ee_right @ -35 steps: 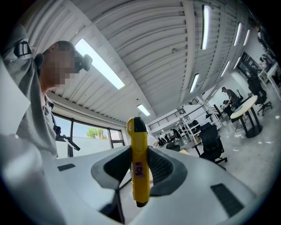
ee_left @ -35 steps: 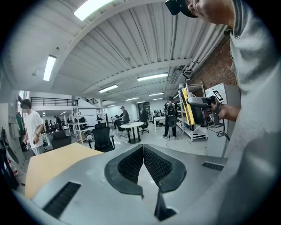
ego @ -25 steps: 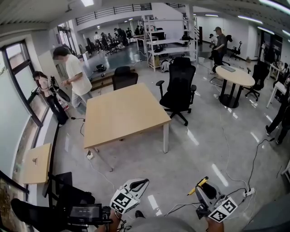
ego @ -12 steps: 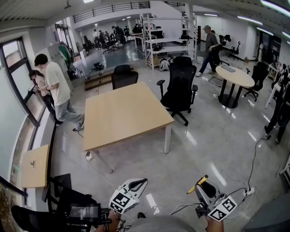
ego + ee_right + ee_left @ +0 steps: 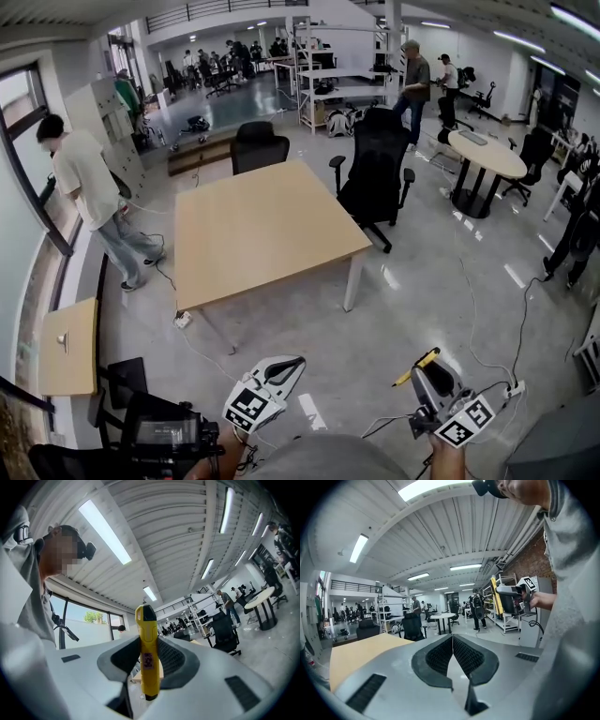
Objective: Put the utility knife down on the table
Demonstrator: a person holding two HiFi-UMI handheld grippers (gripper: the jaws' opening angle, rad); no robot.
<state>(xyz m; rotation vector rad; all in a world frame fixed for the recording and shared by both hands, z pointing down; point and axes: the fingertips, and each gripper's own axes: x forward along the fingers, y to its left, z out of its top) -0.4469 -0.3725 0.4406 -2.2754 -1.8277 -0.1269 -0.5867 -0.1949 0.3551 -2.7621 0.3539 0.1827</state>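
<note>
The utility knife [image 5: 146, 658] was held upright between the jaws of the right gripper [image 5: 425, 373], which were closed on the middle of its yellow body, with its black-tipped end pointed up and away from the person. The left gripper [image 5: 452, 644] was carried with its jaws pressed together and nothing between them. Both grippers were kept low and close to the person's body, over the grey floor [image 5: 394, 319]. The table [image 5: 262, 234], with its light wood top, was seen well apart from both grippers, across an open stretch of that floor, and a black chair [image 5: 375, 173] was parked at its far right side. The task was judged to be at an early stage: only the hold on the knife had been secured, and no part of the knife was anywhere near the tabletop. What was left, by that reading, was the whole approach to the table, the lowering of the knife onto the wood, and the opening of the right jaws so that it could be set free
</note>
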